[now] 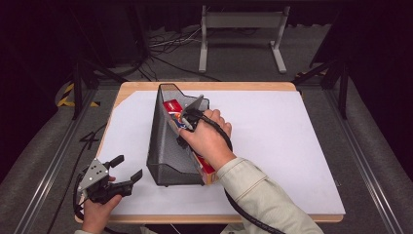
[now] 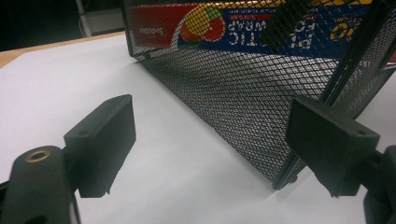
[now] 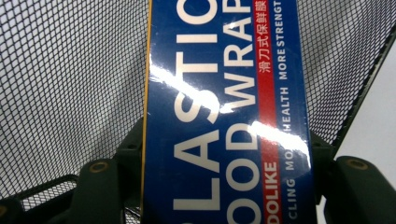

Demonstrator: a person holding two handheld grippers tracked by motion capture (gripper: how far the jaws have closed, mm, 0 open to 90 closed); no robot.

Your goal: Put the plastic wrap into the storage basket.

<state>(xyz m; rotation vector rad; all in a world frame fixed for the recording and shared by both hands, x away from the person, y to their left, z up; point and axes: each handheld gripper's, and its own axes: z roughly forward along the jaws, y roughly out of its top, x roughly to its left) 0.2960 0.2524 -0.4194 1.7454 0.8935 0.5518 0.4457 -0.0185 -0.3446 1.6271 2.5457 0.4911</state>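
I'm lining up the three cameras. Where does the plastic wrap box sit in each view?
High view: plastic wrap box at centre, slanting into the mesh rack.
Left gripper view: top, behind the mesh.
Right gripper view: centre, clamped in the right gripper.
Shared landmark: the mesh rack.

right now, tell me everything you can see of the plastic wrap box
The long blue and red cardboard plastic wrap box carries white lettering, a glossy face and a fruit picture on one side. It lies slanted inside the black wire mesh file holder, its near end sticking out. The right tongs clamp its sides.
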